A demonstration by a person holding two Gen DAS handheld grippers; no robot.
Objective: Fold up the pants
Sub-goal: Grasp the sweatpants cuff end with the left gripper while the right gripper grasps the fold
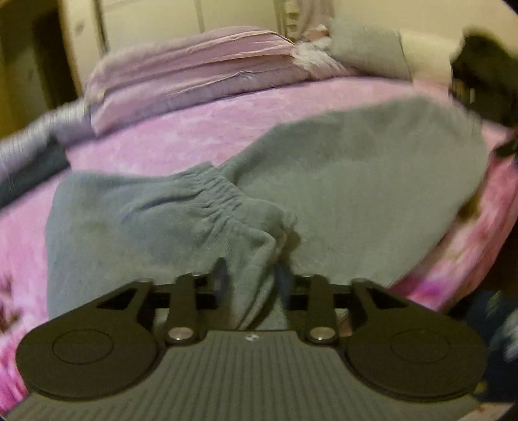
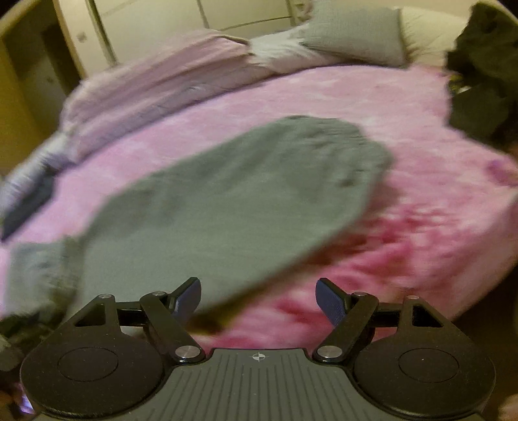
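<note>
Grey fleece pants [image 1: 340, 194] lie across a pink bedspread [image 1: 200, 129]. Their gathered elastic band [image 1: 210, 194] bunches just ahead of my left gripper [image 1: 249, 278], which is shut on a fold of the grey fabric; the cloth hides its fingertips. In the right wrist view the same pants [image 2: 226, 200] stretch diagonally from lower left to upper right, blurred by motion. My right gripper [image 2: 259, 301] stands open with blue pads [image 2: 330, 301], holding nothing; the near edge of the pants lies by its left finger.
Folded lilac bedding [image 1: 194, 64] is stacked at the bed's far left, with a grey pillow [image 2: 356, 32] beyond. Dark clothing [image 2: 479, 71] sits at the far right corner. The bed's right edge [image 2: 485, 259] drops away. White cupboards [image 2: 162, 19] stand behind.
</note>
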